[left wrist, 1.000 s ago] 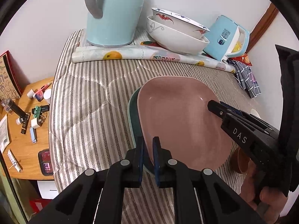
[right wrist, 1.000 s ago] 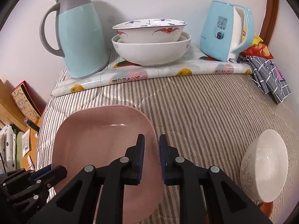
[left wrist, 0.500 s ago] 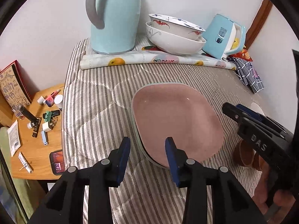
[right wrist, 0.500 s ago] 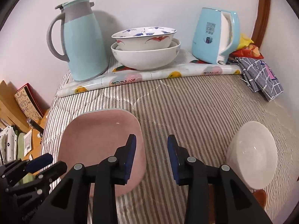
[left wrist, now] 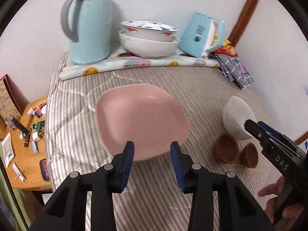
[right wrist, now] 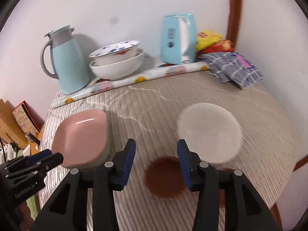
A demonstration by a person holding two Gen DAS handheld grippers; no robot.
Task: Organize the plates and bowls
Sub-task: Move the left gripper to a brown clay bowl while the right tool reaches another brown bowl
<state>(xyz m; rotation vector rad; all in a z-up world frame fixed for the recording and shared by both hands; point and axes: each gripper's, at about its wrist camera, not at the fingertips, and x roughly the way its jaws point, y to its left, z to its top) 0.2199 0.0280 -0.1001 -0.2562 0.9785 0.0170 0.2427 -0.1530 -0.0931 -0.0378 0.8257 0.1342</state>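
Observation:
A pink square plate (left wrist: pixel 142 123) lies on the striped bed cover (left wrist: pixel 192 88), stacked on a pale green plate whose rim barely shows. My left gripper (left wrist: pixel 151 150) hovers open just short of the plate's near edge, touching nothing. In the right wrist view the pink plate (right wrist: pixel 82 138) is at the left. My right gripper (right wrist: pixel 156 146) has its jaws opening, with nothing pressed between them. It hangs above a small brown bowl (right wrist: pixel 164 177), and a white bowl (right wrist: pixel 208 132) lies just right of it. Two brown bowls (left wrist: pixel 225 151) sit beside the white bowl (left wrist: pixel 236 119).
Against the back wall stand a pale blue thermos jug (left wrist: pixel 90 25), two nested white bowls (left wrist: pixel 148 38) and a blue kettle (left wrist: pixel 202 34), behind a rolled fruit-print sheet (left wrist: pixel 138 65). Folded checked cloths (left wrist: pixel 234 71) lie at the right. A cluttered wooden side table (left wrist: pixel 25 144) stands left.
Both grippers were shut on the pink plate; they opened, let it down on the green plate and drew back upward. The right gripper swung right over the brown and white bowls.

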